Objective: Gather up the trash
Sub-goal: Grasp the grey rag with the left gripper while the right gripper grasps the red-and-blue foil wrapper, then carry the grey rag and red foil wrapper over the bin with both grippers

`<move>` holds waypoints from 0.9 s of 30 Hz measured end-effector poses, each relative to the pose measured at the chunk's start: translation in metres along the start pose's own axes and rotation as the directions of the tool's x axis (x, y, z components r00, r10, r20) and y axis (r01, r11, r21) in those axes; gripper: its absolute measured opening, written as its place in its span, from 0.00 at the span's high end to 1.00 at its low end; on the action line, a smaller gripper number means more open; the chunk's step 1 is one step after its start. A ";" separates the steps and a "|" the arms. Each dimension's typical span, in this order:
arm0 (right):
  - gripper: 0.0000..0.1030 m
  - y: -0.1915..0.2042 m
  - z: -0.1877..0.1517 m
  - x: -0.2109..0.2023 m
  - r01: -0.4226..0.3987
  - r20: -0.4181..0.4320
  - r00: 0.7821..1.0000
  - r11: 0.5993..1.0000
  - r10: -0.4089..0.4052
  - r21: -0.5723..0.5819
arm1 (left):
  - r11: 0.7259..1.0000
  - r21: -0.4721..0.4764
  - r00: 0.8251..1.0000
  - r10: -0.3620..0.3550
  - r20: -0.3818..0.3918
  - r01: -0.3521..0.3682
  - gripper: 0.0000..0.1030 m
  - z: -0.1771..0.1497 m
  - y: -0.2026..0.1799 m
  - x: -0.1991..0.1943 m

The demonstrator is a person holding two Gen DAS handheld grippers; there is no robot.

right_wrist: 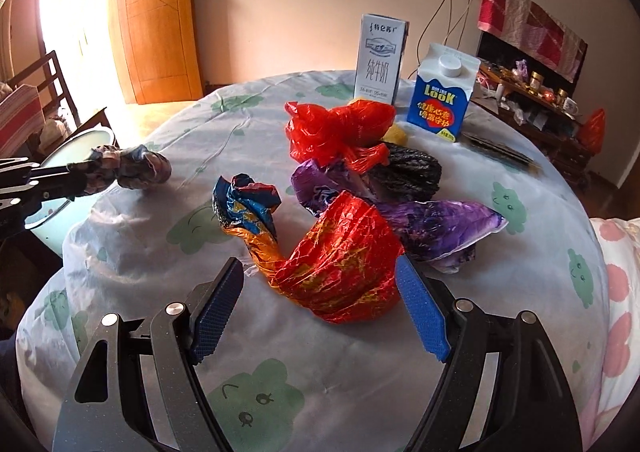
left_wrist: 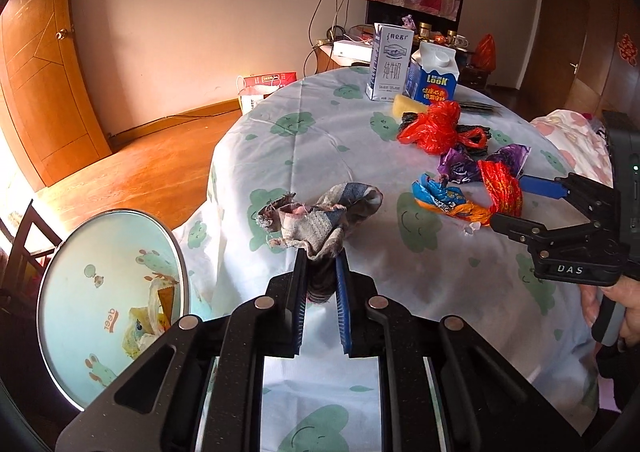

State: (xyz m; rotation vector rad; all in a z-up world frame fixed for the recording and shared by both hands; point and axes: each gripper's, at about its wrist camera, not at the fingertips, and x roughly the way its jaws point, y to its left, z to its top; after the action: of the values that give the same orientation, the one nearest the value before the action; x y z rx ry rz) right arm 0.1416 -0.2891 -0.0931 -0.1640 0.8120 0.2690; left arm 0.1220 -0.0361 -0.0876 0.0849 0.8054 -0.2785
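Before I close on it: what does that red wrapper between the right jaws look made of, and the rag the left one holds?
Red wrapper: thin glossy film, probably metallised plastic, judging by its sharp creases and bright glints. Rag in the left gripper: worn woven cloth, matte, with frayed threads at the edges. The right gripper stands open around the wrapper.

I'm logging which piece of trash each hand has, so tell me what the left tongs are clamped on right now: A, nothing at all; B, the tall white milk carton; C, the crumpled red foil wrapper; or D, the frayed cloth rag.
D: the left tongs are shut on the frayed cloth rag, while the right tongs stand open around the red foil wrapper.
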 end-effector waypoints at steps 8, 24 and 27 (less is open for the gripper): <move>0.70 0.000 -0.002 0.013 -0.070 -0.061 0.996 0.997 0.071 0.011 | 0.999 -0.033 1.000 0.005 0.010 -0.004 0.87 -0.009 0.018 -0.010; 0.72 0.049 0.010 -0.018 -0.159 0.109 0.981 0.986 0.162 -0.040 | 0.997 -0.057 0.995 0.059 0.084 -0.055 0.88 -0.012 0.040 -0.044; 0.72 0.058 0.014 -0.019 -0.173 0.122 0.976 0.984 0.178 -0.049 | 0.995 -0.066 0.993 0.075 0.093 -0.069 0.88 -0.013 0.047 -0.049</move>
State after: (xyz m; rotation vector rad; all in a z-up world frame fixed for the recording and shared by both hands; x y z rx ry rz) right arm 0.1218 -0.2339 -0.0722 -0.1099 0.6963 0.4572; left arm 0.0935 0.0223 -0.0625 0.0416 0.7137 -0.1878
